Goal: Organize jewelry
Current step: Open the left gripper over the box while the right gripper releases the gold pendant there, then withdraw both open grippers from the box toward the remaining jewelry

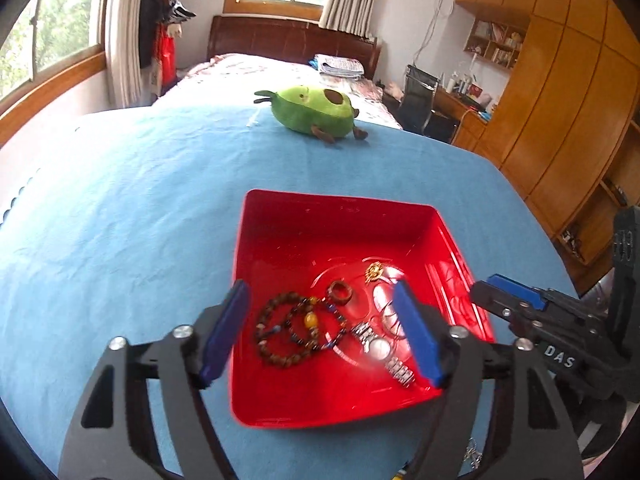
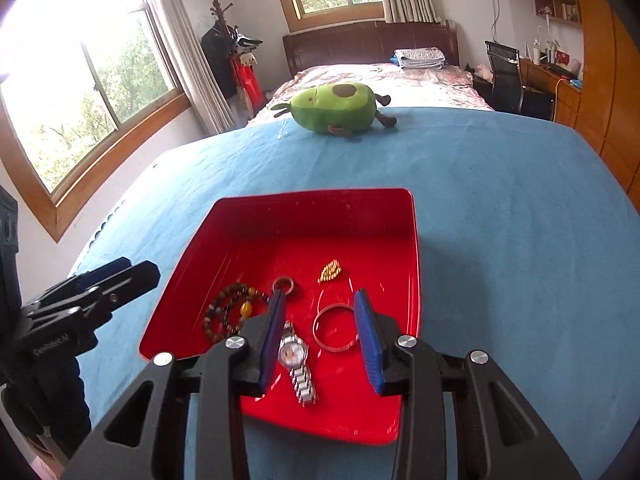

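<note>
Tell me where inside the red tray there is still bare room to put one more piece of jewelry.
The far half of the red tray is bare, from its back wall down to the gold brooch. The near half is crowded: bead bracelets on the left, then the ring, watch and bangle.

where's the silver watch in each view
Left wrist: watch lies in the red tray's near right part, just left of the right blue pad.
Right wrist: watch lies at lower centre, between the tongs' pads, nearer the left one.
Shared landmark: bead bracelets lie left of it in both.
</note>
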`<action>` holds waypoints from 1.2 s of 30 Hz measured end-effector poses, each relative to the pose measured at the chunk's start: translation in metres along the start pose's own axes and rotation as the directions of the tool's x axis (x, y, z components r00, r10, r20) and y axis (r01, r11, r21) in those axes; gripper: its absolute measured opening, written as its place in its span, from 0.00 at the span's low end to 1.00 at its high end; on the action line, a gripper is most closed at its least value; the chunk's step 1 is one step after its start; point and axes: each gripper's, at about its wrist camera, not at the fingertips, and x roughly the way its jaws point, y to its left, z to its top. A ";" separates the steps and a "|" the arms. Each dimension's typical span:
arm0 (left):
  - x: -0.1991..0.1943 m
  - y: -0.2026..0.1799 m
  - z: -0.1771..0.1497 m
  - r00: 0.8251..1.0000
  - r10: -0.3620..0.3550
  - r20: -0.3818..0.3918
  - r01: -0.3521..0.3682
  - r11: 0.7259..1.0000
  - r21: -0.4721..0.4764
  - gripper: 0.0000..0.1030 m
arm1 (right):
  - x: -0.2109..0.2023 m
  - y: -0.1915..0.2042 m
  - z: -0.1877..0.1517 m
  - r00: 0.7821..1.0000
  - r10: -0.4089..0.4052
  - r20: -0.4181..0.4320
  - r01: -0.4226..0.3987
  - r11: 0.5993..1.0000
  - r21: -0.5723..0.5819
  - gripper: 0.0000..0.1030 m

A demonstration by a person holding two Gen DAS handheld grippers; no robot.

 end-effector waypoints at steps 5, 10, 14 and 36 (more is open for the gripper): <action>-0.014 0.005 -0.019 0.999 0.031 0.010 -0.031 1.000 0.005 0.84 | -0.007 0.005 -0.011 1.000 -0.004 -0.001 0.004 1.000 -0.022 0.37; -0.032 0.008 -0.040 0.998 0.054 0.027 -0.054 0.998 0.021 0.88 | -0.020 0.016 -0.030 1.000 -0.009 0.008 0.010 0.998 -0.055 0.47; -0.047 0.008 -0.061 0.996 0.069 0.050 -0.071 0.997 0.040 0.90 | -0.032 0.022 -0.052 1.000 0.001 0.023 0.001 0.998 -0.066 0.60; -0.096 0.004 -0.145 0.997 0.076 0.007 -0.077 0.993 0.088 0.97 | -0.069 0.015 -0.141 0.999 0.047 -0.019 -0.047 0.999 -0.025 0.96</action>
